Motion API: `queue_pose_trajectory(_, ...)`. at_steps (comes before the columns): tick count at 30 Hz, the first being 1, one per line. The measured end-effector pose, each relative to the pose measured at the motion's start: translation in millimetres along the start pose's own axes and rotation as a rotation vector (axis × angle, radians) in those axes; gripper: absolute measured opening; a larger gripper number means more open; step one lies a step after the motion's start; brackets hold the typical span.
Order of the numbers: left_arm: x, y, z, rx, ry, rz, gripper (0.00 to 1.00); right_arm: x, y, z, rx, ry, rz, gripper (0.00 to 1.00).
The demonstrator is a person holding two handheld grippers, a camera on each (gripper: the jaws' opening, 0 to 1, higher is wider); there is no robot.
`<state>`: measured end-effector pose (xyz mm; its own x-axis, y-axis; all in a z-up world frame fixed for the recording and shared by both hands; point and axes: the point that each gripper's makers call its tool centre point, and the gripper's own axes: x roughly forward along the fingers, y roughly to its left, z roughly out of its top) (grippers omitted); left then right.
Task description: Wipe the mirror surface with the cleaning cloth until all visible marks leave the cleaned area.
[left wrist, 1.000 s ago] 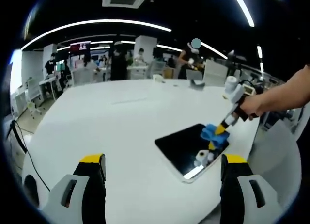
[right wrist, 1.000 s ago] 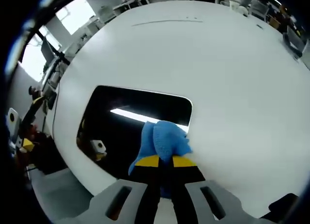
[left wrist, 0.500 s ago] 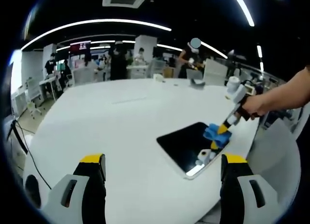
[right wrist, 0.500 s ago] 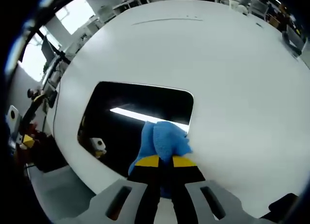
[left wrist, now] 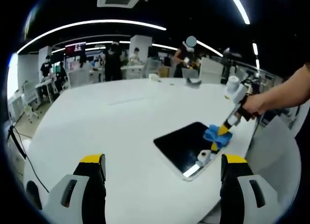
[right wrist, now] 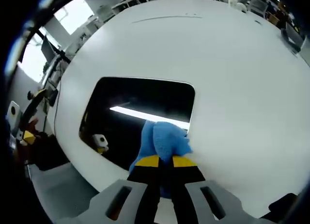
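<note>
A dark rectangular mirror (left wrist: 186, 146) (right wrist: 131, 115) lies flat on the white table (left wrist: 111, 132), close to its edge. A blue cleaning cloth (right wrist: 162, 139) (left wrist: 213, 134) rests on the mirror's corner, and my right gripper (right wrist: 163, 162) (left wrist: 224, 130) is shut on it, held by a hand (left wrist: 254, 105). The mirror reflects a ceiling light strip and the gripper. My left gripper (left wrist: 162, 161) hovers open over the table on the near side of the mirror, nothing between its yellow-tipped fingers (left wrist: 92, 160).
The round white table (right wrist: 232, 64) stretches far beyond the mirror. A small grey object (left wrist: 193, 83) sits at its far edge. People and desks (left wrist: 114, 59) stand in the office behind. The floor and a cable (left wrist: 17, 144) lie beyond the left rim.
The right gripper with the cloth has slid slightly back toward the mirror's near corner, so more mirror shows ahead of it. The left gripper stays open.
</note>
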<state>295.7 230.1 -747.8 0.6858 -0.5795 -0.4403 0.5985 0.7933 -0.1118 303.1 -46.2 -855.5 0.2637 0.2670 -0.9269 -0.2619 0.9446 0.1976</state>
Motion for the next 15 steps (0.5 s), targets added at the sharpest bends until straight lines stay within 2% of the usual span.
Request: queue_pose_trajectory(15,-4,-0.5,-2.2,-0.008,-0.007,0.011,0.99,-4,4,-13.0,0.025,-0.007,0.013,0.02)
